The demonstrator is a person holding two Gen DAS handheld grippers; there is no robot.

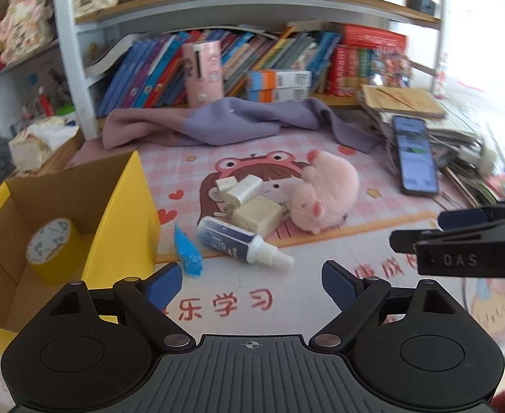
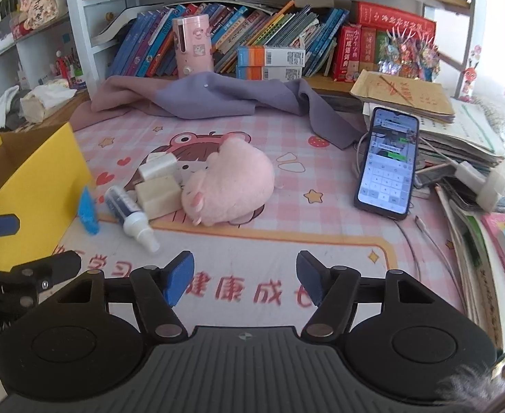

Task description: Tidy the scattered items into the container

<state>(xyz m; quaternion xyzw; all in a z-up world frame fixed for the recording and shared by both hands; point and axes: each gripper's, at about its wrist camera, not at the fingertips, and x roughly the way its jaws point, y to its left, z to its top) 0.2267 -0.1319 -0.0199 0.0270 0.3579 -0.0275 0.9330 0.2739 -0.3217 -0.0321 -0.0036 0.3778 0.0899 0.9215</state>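
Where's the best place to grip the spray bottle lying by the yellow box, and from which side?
Probably across the wide blue-and-white barrel of the spray bottle, from above with the open left gripper. It lies flat, its thin white nozzle toward the camera; the near and left flanks are free, while the charger blocks crowd its far side.

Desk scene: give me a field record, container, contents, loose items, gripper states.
container: yellow cardboard box, open top, left of the pile
in box: roll of yellow tape
loose on mat: spray bottle lying down, blue wrapper beside the box, pink plush toy, white chargers bunched against the plush
not in pile: smartphone, screen lit, propped on papers
left gripper: open, empty
right gripper: open, empty
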